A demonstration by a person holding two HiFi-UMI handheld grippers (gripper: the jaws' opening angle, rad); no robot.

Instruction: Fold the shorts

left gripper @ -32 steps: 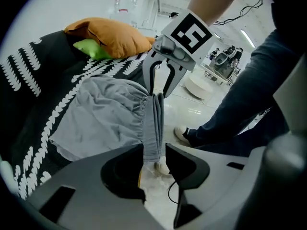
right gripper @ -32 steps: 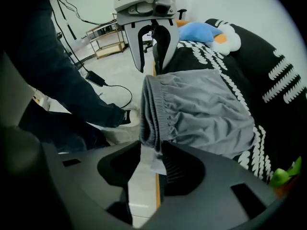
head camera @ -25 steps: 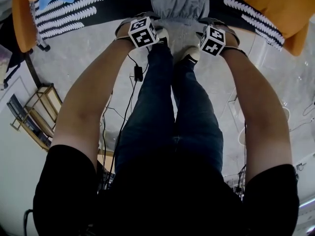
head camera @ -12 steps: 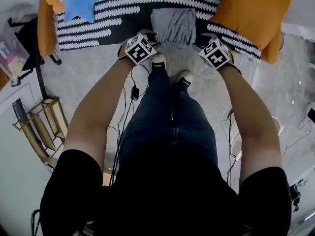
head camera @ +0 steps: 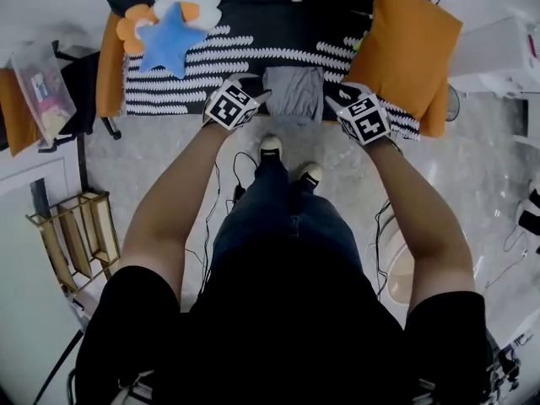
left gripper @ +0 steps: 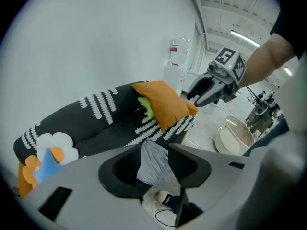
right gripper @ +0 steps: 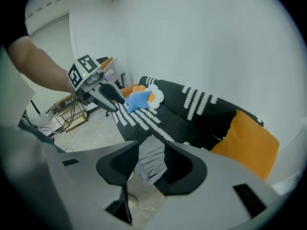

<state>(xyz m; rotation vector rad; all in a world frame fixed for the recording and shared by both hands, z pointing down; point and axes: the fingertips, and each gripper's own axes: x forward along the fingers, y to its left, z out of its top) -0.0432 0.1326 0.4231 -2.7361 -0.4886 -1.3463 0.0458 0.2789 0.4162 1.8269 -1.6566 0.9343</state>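
I find the shorts (head camera: 293, 93) lying as a compact grey rectangle at the front edge of the sofa (head camera: 194, 53), apparently folded. The left gripper (head camera: 250, 98) stands wide and empty. The right gripper (head camera: 341, 98), also empty, has just been narrowing. I judge the fold laid, so any next move calls only for squaring edges. The head view shows the full outline, while the gripper views show only a strip beyond the jaws.

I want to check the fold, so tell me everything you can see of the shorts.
The shorts are plain grey soft cloth, folded into a narrow, slightly wrinkled rectangle. They lie flat on the black, white-patterned sofa, at the middle of its front edge, left of the orange cushion. Only the sofa touches them.
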